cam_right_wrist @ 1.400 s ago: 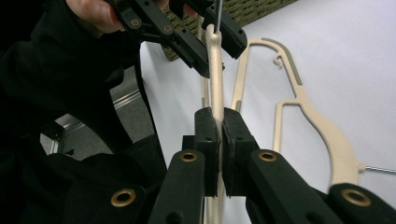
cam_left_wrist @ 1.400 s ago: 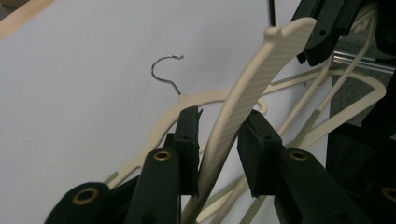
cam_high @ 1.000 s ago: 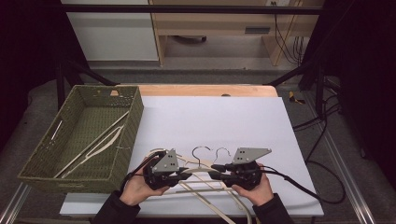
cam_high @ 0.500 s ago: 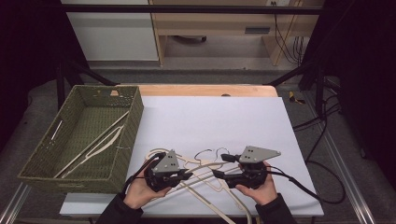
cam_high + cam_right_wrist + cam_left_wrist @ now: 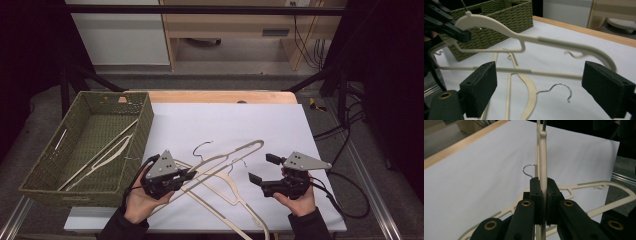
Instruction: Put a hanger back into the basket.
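just right of the woven basket (image 5: 90, 145), your left gripper (image 5: 186, 175) is clenched on the cream hanger (image 5: 227, 157), lifted off the white table (image 5: 225, 120); your right gripper (image 5: 262, 169), farther right, has just been opening, nothing between its jaws.

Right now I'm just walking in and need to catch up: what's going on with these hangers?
A person is sorting cream hangers from the table into the basket, which already holds some. The left gripper is shut on one hanger and lifts it clear of the table. The right gripper has just been opening, nothing between its pads. More hangers lie on the table.
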Demonstrator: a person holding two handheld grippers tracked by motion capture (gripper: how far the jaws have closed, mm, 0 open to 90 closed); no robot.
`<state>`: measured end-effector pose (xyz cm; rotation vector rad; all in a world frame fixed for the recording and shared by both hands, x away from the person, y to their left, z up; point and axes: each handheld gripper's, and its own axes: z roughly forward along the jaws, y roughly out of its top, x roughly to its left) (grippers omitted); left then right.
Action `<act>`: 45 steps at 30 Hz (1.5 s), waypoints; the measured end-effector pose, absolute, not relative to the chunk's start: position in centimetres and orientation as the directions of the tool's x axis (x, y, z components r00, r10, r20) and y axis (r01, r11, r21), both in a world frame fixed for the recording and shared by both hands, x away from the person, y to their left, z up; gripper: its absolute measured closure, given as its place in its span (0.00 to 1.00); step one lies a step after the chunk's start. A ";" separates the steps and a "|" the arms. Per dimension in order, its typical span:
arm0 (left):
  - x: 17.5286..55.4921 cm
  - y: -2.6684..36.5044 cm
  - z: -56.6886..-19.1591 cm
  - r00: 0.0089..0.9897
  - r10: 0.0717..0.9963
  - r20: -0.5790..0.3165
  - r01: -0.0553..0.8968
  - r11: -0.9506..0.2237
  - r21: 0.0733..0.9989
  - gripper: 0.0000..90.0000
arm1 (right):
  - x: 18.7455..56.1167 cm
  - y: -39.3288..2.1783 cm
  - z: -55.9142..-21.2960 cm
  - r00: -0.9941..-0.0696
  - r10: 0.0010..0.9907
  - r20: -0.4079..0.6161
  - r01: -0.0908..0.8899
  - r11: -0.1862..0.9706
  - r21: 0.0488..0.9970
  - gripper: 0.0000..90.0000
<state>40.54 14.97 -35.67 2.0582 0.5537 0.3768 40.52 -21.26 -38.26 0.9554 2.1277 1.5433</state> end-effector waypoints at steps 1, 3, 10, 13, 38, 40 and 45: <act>40.5 15.2 -35.3 0.847 0.529 0.047 0.233 -0.449 0.863 0.96 | 40.5 -21.4 -38.3 -0.702 0.703 0.112 0.321 0.172 0.931 0.12; 40.5 15.4 -34.9 0.845 0.533 0.049 0.227 -0.440 0.869 0.96 | 40.6 -21.8 -38.3 -0.689 0.716 0.112 0.327 0.170 0.930 0.11; 40.3 16.8 -31.8 0.828 0.556 0.077 0.191 -0.407 0.893 0.96 | 40.7 -22.5 -38.4 -0.667 0.735 0.120 0.338 0.155 0.928 0.09; 40.3 17.3 -30.2 0.823 0.561 0.089 0.178 -0.402 0.898 0.96 | 40.7 -22.7 -38.4 -0.666 0.736 0.118 0.339 0.158 0.927 0.08; 44.8 27.0 -25.1 0.717 0.677 0.165 0.185 -0.413 0.892 0.96 | 40.9 -23.6 -38.6 -0.636 0.760 0.133 0.355 0.136 0.925 0.06; 45.2 27.8 -25.3 0.706 0.689 0.164 0.194 -0.411 0.891 0.96 | 40.9 -23.7 -38.5 -0.636 0.761 0.129 0.354 0.139 0.925 0.06; 46.0 29.9 -26.0 0.674 0.718 0.175 0.219 -0.420 0.881 0.96 | 40.9 -23.8 -38.5 -0.636 0.761 0.125 0.350 0.140 0.926 0.06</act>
